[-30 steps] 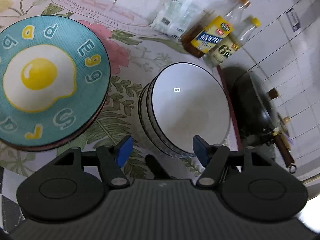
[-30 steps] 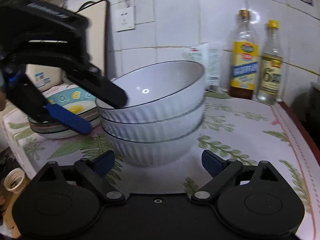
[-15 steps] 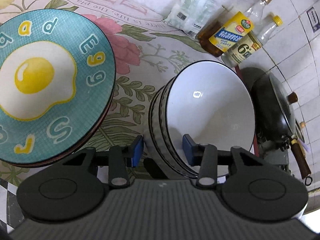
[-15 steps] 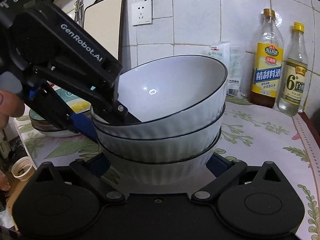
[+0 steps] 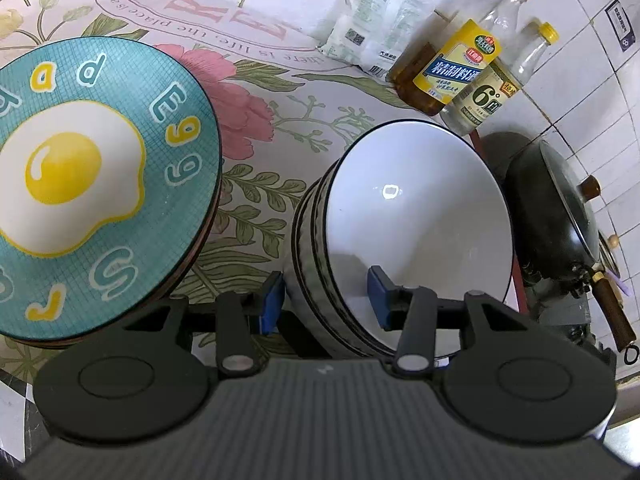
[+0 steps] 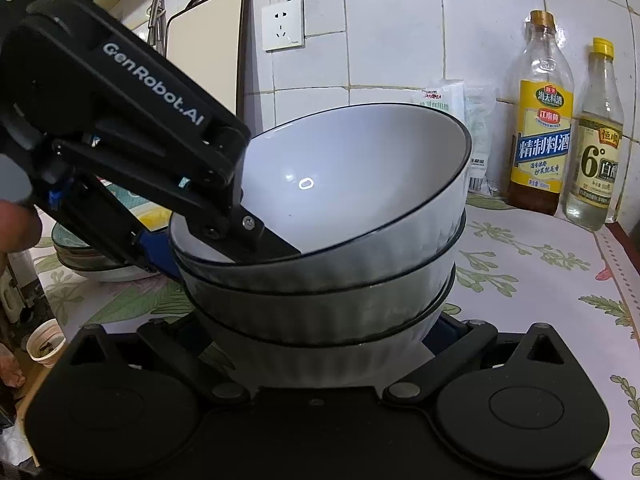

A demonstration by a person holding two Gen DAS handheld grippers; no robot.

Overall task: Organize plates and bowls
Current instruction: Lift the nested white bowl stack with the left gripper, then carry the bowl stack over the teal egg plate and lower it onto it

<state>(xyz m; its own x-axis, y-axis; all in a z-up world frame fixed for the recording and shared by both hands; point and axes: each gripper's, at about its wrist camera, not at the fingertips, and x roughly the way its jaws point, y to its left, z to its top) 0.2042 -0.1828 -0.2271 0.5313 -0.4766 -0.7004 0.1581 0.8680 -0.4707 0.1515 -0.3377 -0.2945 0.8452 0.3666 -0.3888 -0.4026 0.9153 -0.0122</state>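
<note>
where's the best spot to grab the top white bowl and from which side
Pinch the top white bowl at its thin rim, from the egg plate side. One finger inside, one outside; it nests tilted in the stack, so only the rim is exposed. The left gripper already straddles it.

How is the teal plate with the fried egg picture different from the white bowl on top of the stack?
The teal fried-egg plate is shallow and wide; the top white bowl is deep. The plate is patterned with letters and an egg; the bowl is plain white inside with a dark rim. The plate lies level, the bowl sits tilted. Both top a stack on the floral tablecloth.
</note>
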